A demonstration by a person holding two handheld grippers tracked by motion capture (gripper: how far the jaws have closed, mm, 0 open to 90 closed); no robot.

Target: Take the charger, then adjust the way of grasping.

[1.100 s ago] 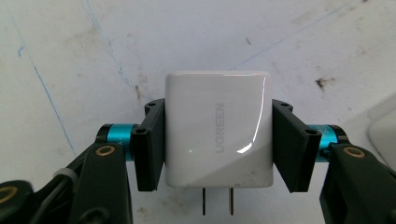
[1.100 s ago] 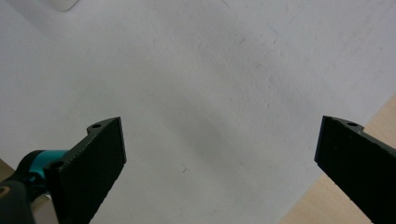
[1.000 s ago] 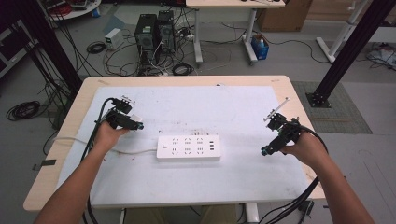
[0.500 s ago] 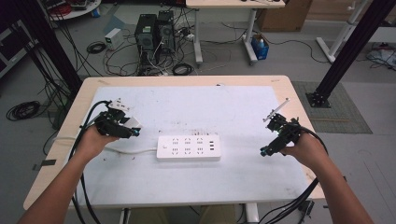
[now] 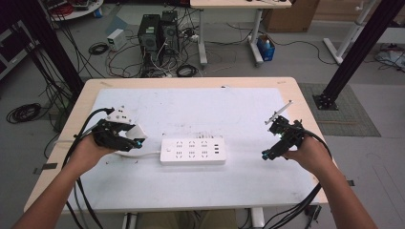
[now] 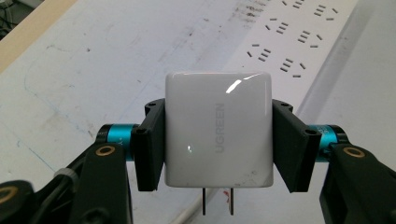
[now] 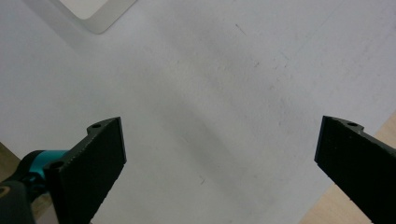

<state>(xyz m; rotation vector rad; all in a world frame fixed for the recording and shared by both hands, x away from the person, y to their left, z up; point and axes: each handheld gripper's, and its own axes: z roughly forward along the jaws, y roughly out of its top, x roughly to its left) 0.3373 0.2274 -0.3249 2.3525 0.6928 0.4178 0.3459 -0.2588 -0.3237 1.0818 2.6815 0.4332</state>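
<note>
A white UGREEN charger (image 6: 218,128) with two metal prongs pointing down sits clamped between the black jaws of my left gripper (image 6: 218,144). In the high view the left gripper (image 5: 128,138) holds that charger (image 5: 131,131) above the table, just left of the white power strip (image 5: 192,150). The strip (image 6: 299,42) lies beyond the charger in the left gripper view, sockets facing up. My right gripper (image 5: 271,149) hovers near the table's right side, right of the strip. Its jaws stand wide apart (image 7: 219,163) over bare white table, with a corner of the strip (image 7: 95,11) at the top left.
The white mat (image 5: 200,109) covers most of the wooden table (image 5: 191,82). The strip's cable (image 5: 148,153) runs left under my left gripper. Computer towers (image 5: 155,31) and tangled cables lie on the floor beyond the far edge. A black frame post (image 5: 353,52) stands at the right.
My left hand has drawn back to the left and lifted, carrying the charger with it. The right hand has stayed in place with its jaws apart.
</note>
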